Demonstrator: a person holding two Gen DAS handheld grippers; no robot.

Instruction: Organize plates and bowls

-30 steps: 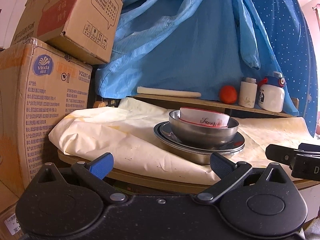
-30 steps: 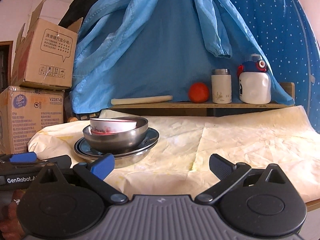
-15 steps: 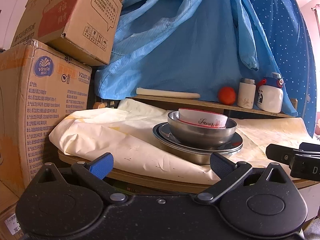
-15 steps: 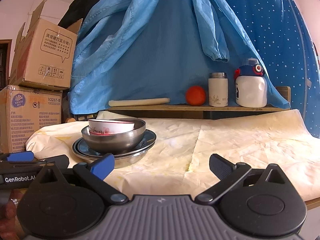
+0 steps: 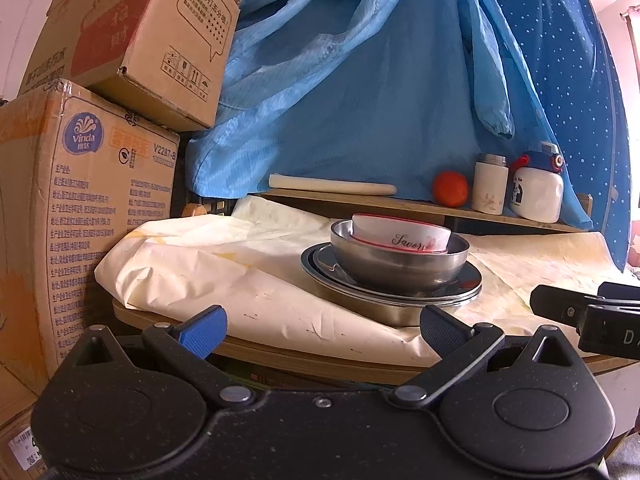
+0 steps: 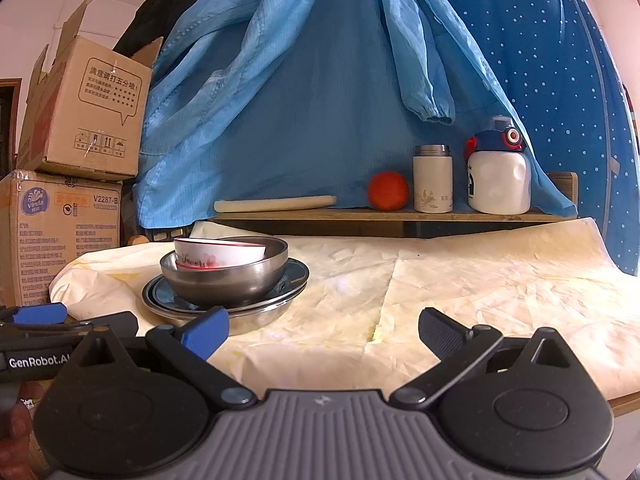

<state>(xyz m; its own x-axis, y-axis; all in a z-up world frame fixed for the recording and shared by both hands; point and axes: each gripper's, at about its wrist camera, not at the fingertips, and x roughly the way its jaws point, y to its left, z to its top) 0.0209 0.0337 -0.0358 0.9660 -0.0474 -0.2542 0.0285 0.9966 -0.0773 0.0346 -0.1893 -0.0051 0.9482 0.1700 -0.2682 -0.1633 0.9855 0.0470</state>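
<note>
On the table: I am looking at a wooden table (image 6: pixel 624 402) draped in a creased cream cloth (image 6: pixel 460 280); most of the cloth's right half is lying bare.
Crockery stack: everything I can see of the dishes is already sitting in one nested pile on the left part of the cloth.
Steel plates (image 5: pixel 400 308): these are forming the base of the pile, wide rims stacked one in another; I cannot tell exactly how many.
Steel bowl (image 5: pixel 400 264): it is resting upright in the plates.
White bowl (image 5: pixel 400 236): red-rimmed, with lettering on its side, it is sitting slightly tilted inside the steel bowl, the smallest piece on top.
Progress: judging by this, I am thinking the sorting is done or nearly so; no loose plate or bowl is showing anywhere on the cloth, and what remains, if anything, may be straightening the tilted white bowl.
Left gripper (image 5: pixel 322 326): I am holding it low at the near left edge of the table, pointing at the pile, fingers spread wide and gripping nothing.
Right gripper (image 6: pixel 323 326): I am holding it level at the near edge, just right of the pile, fingers likewise gaping wide and carrying nothing.
</note>
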